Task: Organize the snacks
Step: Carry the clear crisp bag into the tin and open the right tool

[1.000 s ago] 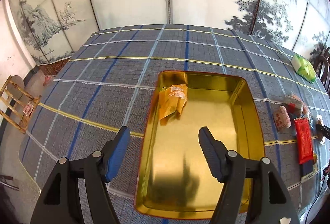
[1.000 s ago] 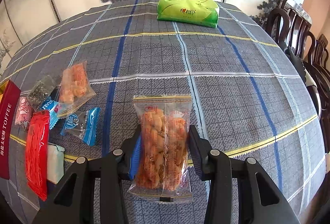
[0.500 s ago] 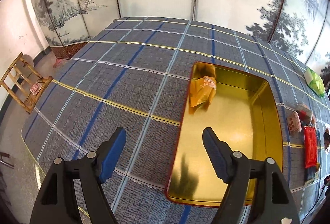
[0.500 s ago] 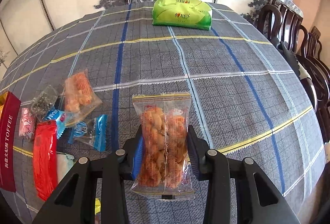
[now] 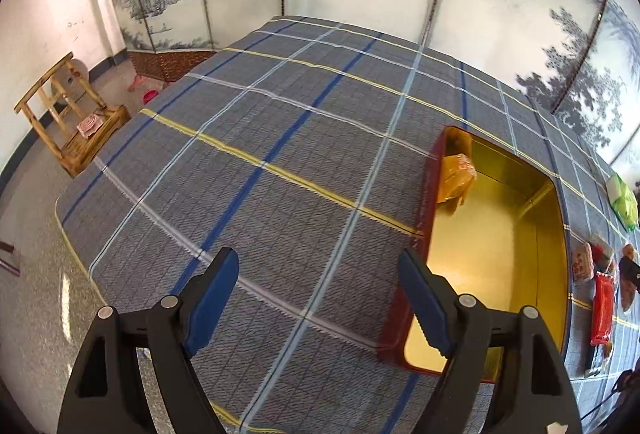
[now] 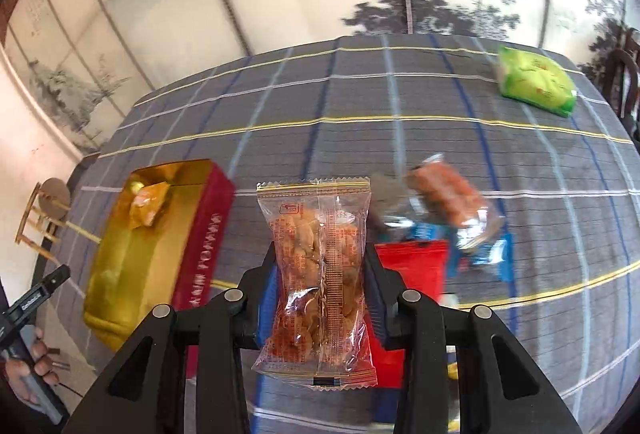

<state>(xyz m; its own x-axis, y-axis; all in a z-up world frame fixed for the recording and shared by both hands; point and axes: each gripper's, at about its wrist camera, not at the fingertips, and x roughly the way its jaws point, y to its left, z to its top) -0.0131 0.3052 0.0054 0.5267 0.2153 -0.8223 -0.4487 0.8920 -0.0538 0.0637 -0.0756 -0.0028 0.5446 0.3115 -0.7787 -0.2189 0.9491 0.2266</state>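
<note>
While the right gripper [image 6: 320, 274] is closed on a clear packet of orange-brown snacks [image 6: 318, 266], its jaws pinch the packet at mid-height, so that the crimped top edge stands upright above them and the bottom seal hangs below. Landmark: the gold tin [image 6: 132, 246], open-topped, with red outer walls, resting on the plaid-covered worktop [image 6: 360, 138]. Seen from the right wrist, the held packet is raised just right of the tin's red long wall. One yellow-orange wrapped snack [image 6: 149, 208] lies inside the tin, against its far end; the remaining gold floor is bare. Right of the tin, past the held packet, loose snacks cluster: a red packet [image 6: 414, 266], blue-wrapped pieces [image 6: 494, 258] and a clear packet of orange snacks [image 6: 448, 202], blurred by motion. A green bag [image 6: 536, 84] lies well apart from the tin, near the worktop's far right edge.

The left gripper [image 5: 318, 300] holds nothing, its jaws spread wide. It hangs over the cloth beside the tin's [image 5: 496, 242] near left corner, the right blue pad overlapping that rim in view. Left of the tin, the worktop [image 5: 260, 154] runs uncluttered to its left edge, beyond which floor and a wooden chair [image 5: 72, 118] appear.
</note>
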